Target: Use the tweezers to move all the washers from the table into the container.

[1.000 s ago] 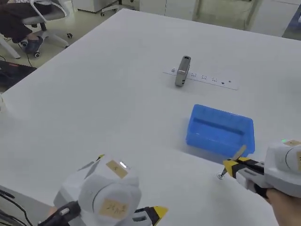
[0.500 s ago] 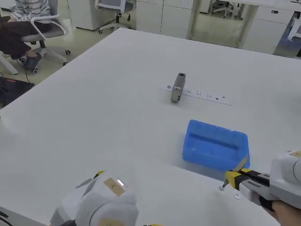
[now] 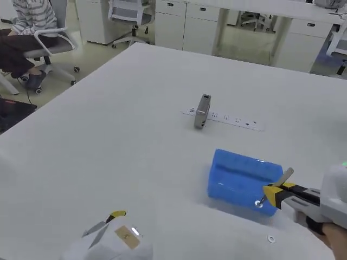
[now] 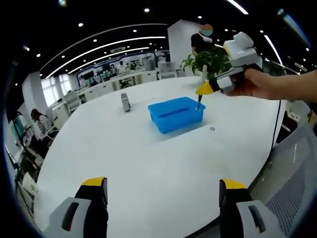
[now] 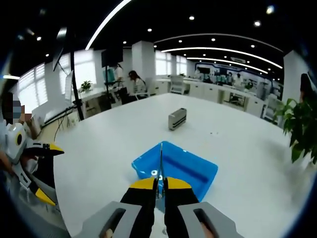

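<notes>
Holding a pair of slim metal tweezers (image 3: 286,174), the right gripper (image 3: 270,192) stands at the near right of the white bench (image 3: 108,135), its yellow-tipped fingers (image 5: 144,184) pressed almost together with the tweezers clamped between them. The tweezer tips carry one small silver ring-shaped washer (image 3: 258,203), seen in the right gripper view just above the finger ends. That washer sits over the near right corner of the blue rectangular plastic container (image 3: 233,187); in the left gripper view the tips come down at the container's right end, level with its rim, and whether they touch the rim cannot be told. A second small silver washer (image 3: 271,238) lies flat on the bench, near and to the right of the container, apart from it and below the right gripper's body. The left gripper (image 4: 163,182) is at the near left edge of the bench, well apart from the container, its fingers spread wide with nothing between them. Farther across the bench, beyond the container, a flat white power strip (image 3: 236,119) lies on the surface, with a grey oblong block (image 3: 201,111) standing at its left end. A person (image 3: 30,21) sits in an office chair on the floor at the far left.
</notes>
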Tool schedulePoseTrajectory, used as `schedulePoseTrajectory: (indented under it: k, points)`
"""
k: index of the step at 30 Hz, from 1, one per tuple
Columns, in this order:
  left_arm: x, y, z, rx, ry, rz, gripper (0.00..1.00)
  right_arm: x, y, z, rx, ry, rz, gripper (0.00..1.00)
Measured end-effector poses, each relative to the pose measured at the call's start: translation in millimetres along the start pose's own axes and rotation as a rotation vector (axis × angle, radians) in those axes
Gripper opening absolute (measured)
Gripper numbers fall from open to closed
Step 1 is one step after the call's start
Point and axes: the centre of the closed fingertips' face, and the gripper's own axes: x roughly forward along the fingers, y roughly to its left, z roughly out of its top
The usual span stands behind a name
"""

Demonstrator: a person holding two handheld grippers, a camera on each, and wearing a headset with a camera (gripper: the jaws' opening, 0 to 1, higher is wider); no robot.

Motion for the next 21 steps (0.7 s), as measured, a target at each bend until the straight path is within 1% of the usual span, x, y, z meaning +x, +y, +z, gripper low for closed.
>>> schedulePoseTrajectory:
  k: [2, 4, 6, 8, 12, 15, 17, 19, 21]
  points:
    - [0.4, 0.0, -0.9, 0.000, 0.005, -0.001, 0.95, 4.4, -5.7, 3.6, -0.010, -0.008, -0.014, 0.01]
    - [0.5, 0.9, -1.4, 0.001, 0.008, 0.003, 0.95, 7.4, -12.7, 6.2, -0.020, -0.021, -0.041, 0.02]
    - [0.5, 2.0, -1.6, 0.001, 0.009, 0.010, 0.95, 11.4, -17.1, 6.4, -0.013, -0.026, -0.051, 0.02]
    - [1.4, 2.2, -3.8, -0.002, 0.022, 0.009, 0.95, 16.4, -20.0, 4.4, -0.006, -0.024, -0.055, 0.02]
    - [1.5, 2.9, -4.1, 0.003, 0.025, 0.015, 0.95, 24.6, -24.1, 0.0, -0.002, -0.018, -0.061, 0.02]
    - [2.0, 0.2, -4.2, 0.012, 0.027, 0.004, 0.95, 32.1, -27.5, -5.8, 0.009, -0.012, -0.062, 0.02]
    - [2.4, -2.4, -4.9, 0.027, 0.031, -0.004, 0.95, 37.5, -30.6, -10.1, 0.008, -0.005, -0.072, 0.02]
    - [3.0, -4.8, -5.8, 0.037, 0.037, -0.014, 0.95, 41.0, -30.9, -11.3, 0.005, -0.011, -0.065, 0.02]
    - [3.2, -5.1, -6.5, 0.045, 0.042, -0.014, 0.95, 45.0, -32.6, -13.4, 0.003, -0.008, -0.075, 0.02]
